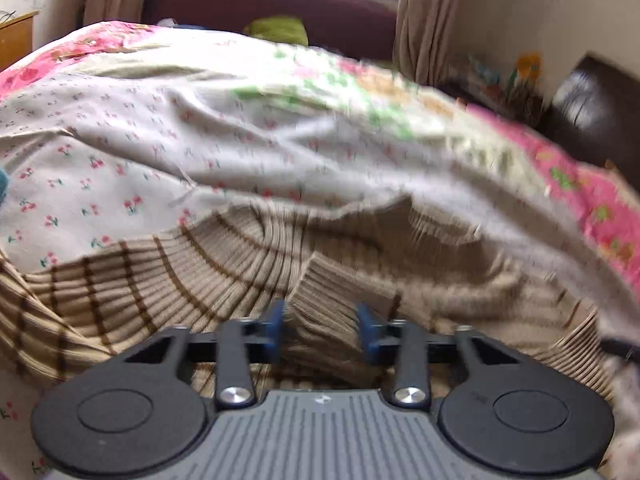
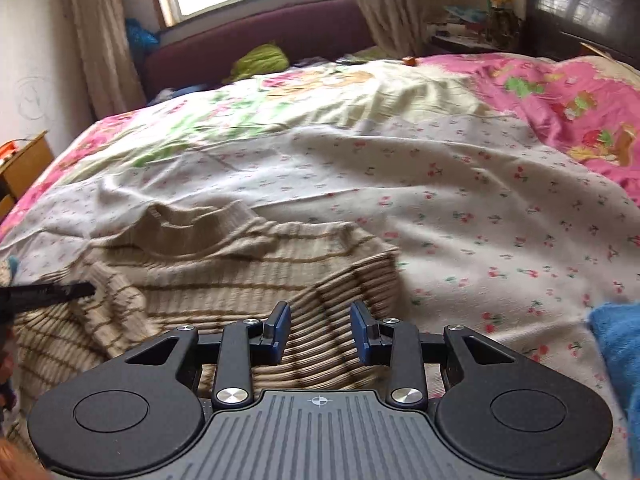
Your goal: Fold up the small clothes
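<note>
Take the striped sweater (image 2: 224, 280) as your landmark. Nearest you, your left gripper (image 1: 320, 326) has a raised fold of its ribbed knit between the blue pads (image 1: 276, 322), which sit against the cloth on both sides (judged a pinch, though blur prevents certainty). Your right gripper (image 2: 320, 328) hovers over the sweater's right-hand sleeve area with jaws apart and nothing clamped; cloth only lies beneath them.

The step in hand is judged to be the first sleeve or side fold. The next move calls for carrying the pinched fold across the body and closing the right pads on an edge to keep it flat.

Beyond the sweater lies the cherry-print sheet (image 2: 460, 208), then the pink floral quilt (image 2: 560, 92).

Only the right view shows the collar (image 2: 192, 220), the sweater's overall outline and a blue cloth (image 2: 616, 344) to its right.
</note>
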